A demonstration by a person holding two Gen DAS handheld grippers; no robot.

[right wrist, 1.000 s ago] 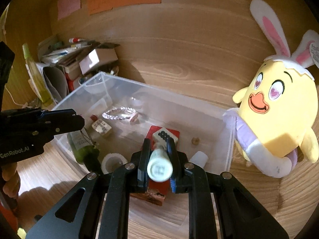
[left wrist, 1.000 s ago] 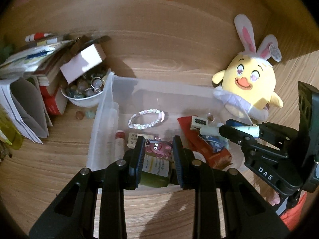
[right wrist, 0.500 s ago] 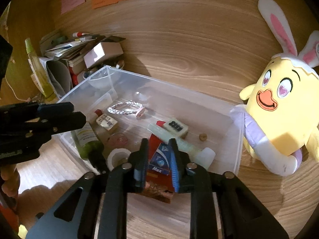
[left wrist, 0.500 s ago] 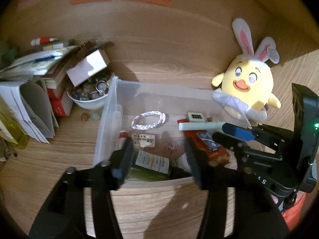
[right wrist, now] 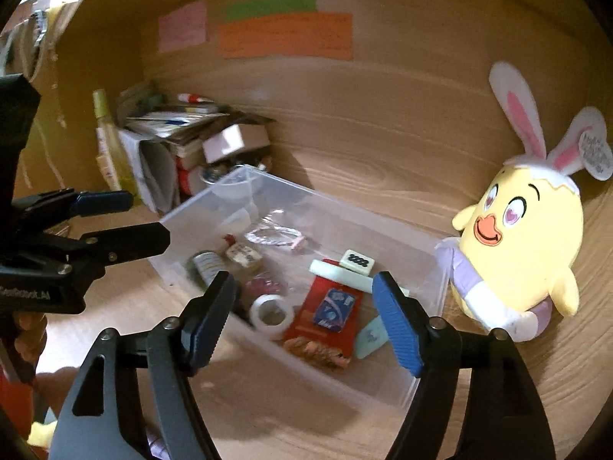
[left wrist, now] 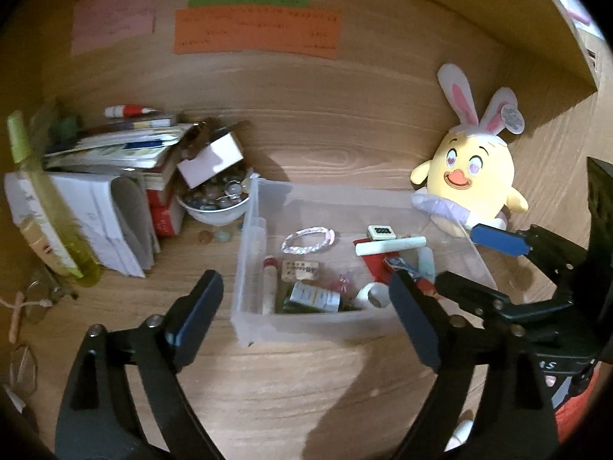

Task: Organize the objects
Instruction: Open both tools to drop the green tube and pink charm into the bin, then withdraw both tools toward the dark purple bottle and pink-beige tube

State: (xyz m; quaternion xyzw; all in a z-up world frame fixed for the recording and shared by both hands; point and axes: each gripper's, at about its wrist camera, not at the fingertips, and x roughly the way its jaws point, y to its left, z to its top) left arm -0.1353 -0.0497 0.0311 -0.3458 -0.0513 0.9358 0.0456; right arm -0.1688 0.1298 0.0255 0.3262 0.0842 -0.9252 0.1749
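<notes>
A clear plastic bin (left wrist: 245, 268) (right wrist: 429, 379) stands on the wooden desk. Inside lie a green bottle (left wrist: 310, 299) (right wrist: 205, 266), a pale tube (left wrist: 390, 247) (right wrist: 337, 272), a bead bracelet (left wrist: 308, 239), a red packet (right wrist: 325, 318), a tape roll (right wrist: 270, 310) and a mahjong tile (right wrist: 357, 260). My left gripper (left wrist: 306, 310) is open and empty, above the bin's near wall. My right gripper (right wrist: 302, 310) is open and empty over the bin's near side. Each gripper shows in the other's view.
A yellow bunny-eared plush (left wrist: 471, 180) (right wrist: 525, 245) sits right of the bin. A bowl of trinkets (left wrist: 214, 203), a small box, stacked books and papers (left wrist: 107, 161) crowd the left. Glasses (left wrist: 23, 364) lie at the front left. Coloured notes hang on the back wall.
Both grippers let go of their loads, the green bottle and the pale tube, which now lie in the bin. Both opened wide and pulled back and up.
</notes>
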